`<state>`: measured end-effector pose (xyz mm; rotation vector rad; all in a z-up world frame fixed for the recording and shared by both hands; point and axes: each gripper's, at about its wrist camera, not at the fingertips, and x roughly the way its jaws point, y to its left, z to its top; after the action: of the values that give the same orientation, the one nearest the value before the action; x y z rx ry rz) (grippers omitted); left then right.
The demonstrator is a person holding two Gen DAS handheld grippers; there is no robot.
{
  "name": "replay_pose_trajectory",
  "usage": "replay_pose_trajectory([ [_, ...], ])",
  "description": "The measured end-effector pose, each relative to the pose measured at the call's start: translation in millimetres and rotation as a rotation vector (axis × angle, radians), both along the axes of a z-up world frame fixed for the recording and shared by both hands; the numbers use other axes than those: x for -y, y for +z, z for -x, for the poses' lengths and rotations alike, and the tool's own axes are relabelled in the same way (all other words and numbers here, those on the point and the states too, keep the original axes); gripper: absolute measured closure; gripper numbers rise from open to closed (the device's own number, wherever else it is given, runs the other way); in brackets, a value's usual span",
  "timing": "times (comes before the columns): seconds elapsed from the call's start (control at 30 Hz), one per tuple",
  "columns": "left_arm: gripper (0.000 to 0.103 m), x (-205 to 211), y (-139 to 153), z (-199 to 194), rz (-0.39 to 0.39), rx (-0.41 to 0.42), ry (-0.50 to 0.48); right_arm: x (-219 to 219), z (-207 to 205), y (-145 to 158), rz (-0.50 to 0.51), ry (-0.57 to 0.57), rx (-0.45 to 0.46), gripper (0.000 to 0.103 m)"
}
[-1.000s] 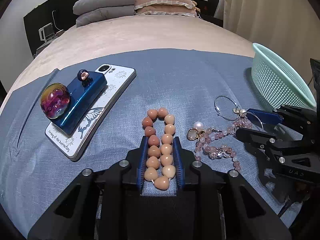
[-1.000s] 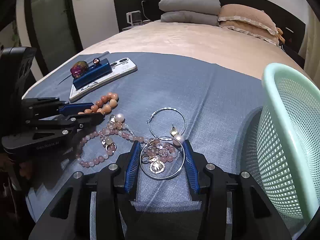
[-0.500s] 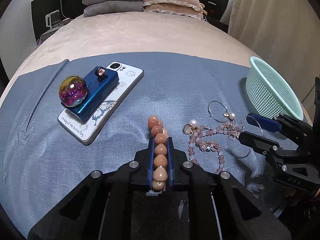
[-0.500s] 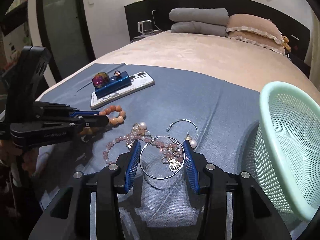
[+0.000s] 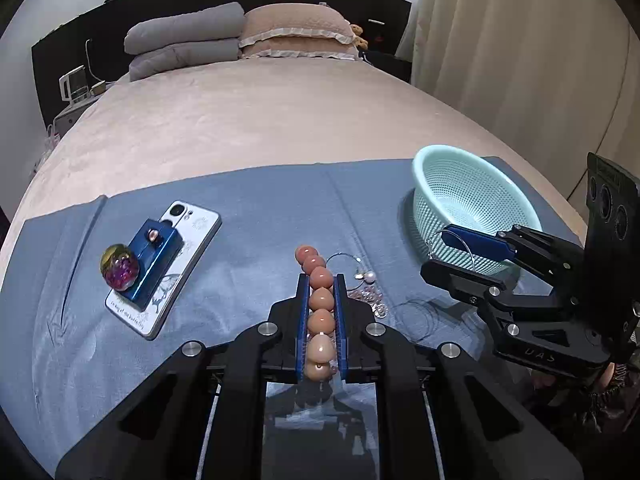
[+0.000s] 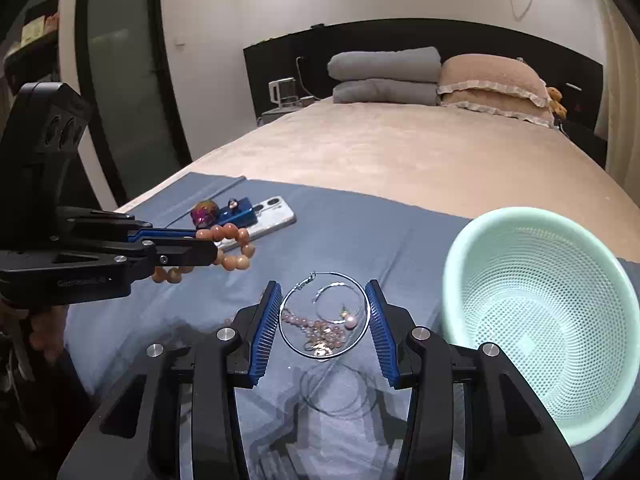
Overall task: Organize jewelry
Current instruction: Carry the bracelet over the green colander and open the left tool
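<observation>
The left tongs (image 5: 320, 312) are closed tight on the peach bead bracelet (image 5: 320, 300), its loop flattened into a single row between the pads and raised off the blue cloth (image 5: 248, 224), presumably for carrying to the mint basket (image 6: 536, 320) at three o'clock. A large silver hoop (image 6: 324, 314) is clamped across its width by the half-open right tongs (image 6: 322, 326), evidently so its thin wire is not bent. Pink beads and a pearl earring (image 6: 350, 321) are seen through it, on the cloth below
</observation>
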<state>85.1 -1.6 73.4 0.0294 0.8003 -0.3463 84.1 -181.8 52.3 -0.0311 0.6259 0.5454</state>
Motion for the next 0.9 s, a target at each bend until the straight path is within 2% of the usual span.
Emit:
replay_pose_trajectory([
  [0.2,0.091,40,27,-9,-0.004,0.031,-0.08,40,-1,23,-0.003,-0.091,0.04,0.062],
  [0.43,0.091,108,45,-21,0.004,0.057,-0.22,104,-11,33,0.017,-0.215,0.031,0.062],
  [0.67,0.091,167,37,-39,-0.009,0.032,-0.32,140,-18,28,0.043,-0.264,0.023,0.062],
  [0.9,0.091,197,12,-49,-0.045,-0.033,-0.363,158,-27,3,0.036,-0.28,-0.038,0.062],
])
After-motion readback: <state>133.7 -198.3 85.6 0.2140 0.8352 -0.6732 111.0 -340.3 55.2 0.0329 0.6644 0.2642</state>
